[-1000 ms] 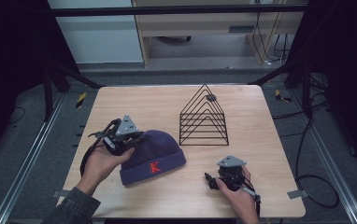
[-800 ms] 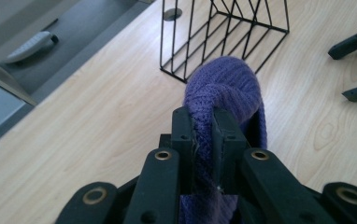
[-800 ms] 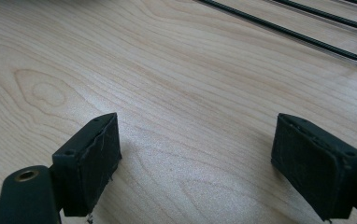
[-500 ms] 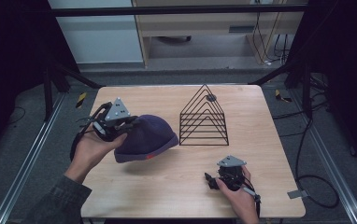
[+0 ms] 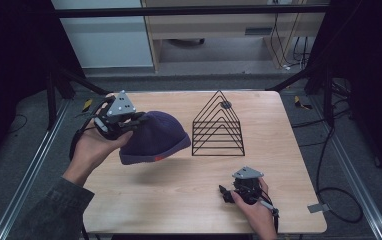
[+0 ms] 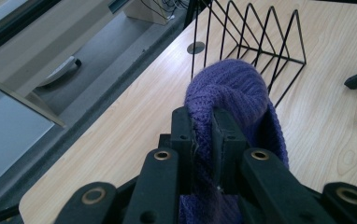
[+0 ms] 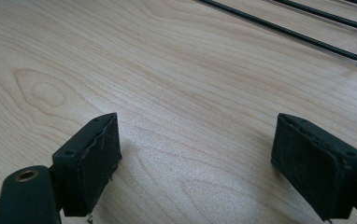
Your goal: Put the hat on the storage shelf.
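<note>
The left gripper (image 5: 131, 121) is raised above the table in the person's left hand (image 5: 93, 147), its black jaws pinched together on a fold of purple knitted fabric. The right gripper (image 5: 225, 192), in the right hand (image 5: 251, 205), sits low with jaws spread wide apart.

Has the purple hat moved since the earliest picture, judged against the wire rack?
Yes. The hat, pinched in the left gripper, has risen off the table and shifted left, away from the rack.
</note>
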Demonstrator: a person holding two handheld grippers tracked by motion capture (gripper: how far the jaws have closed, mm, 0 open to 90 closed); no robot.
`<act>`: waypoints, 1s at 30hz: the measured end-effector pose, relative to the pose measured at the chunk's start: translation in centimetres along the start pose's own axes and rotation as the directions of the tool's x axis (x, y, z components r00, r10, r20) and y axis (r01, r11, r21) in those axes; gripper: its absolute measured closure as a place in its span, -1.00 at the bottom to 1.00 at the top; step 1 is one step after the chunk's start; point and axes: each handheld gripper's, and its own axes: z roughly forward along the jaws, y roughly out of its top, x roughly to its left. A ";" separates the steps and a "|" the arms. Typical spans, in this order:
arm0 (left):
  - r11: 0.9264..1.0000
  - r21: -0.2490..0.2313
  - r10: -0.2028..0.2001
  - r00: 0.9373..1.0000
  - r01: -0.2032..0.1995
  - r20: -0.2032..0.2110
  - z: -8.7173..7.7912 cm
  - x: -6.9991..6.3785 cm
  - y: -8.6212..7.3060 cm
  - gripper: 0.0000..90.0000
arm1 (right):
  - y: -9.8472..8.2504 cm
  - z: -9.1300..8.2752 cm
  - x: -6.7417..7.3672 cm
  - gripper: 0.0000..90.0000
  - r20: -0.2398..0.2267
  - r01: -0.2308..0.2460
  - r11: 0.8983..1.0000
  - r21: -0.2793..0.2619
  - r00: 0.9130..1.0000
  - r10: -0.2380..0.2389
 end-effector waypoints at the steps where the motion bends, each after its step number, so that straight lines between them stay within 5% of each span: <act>1: 1.000 0.000 0.000 1.000 0.000 0.001 0.0 0.1 0.1 0.80 | 0.0 0.0 0.0 -0.65 0.000 0.000 1.000 0.000 1.000 0.000; 14: 0.999 -0.048 0.022 1.000 -0.021 0.011 -0.6 1.2 3.4 0.80 | 0.0 0.0 0.0 -0.65 0.002 0.004 1.000 0.000 1.000 -0.004; 30: 0.995 -0.085 0.044 0.999 -0.042 0.023 1.0 2.1 6.8 0.79 | 0.0 0.0 0.0 -0.64 0.004 0.002 1.000 0.002 1.000 -0.002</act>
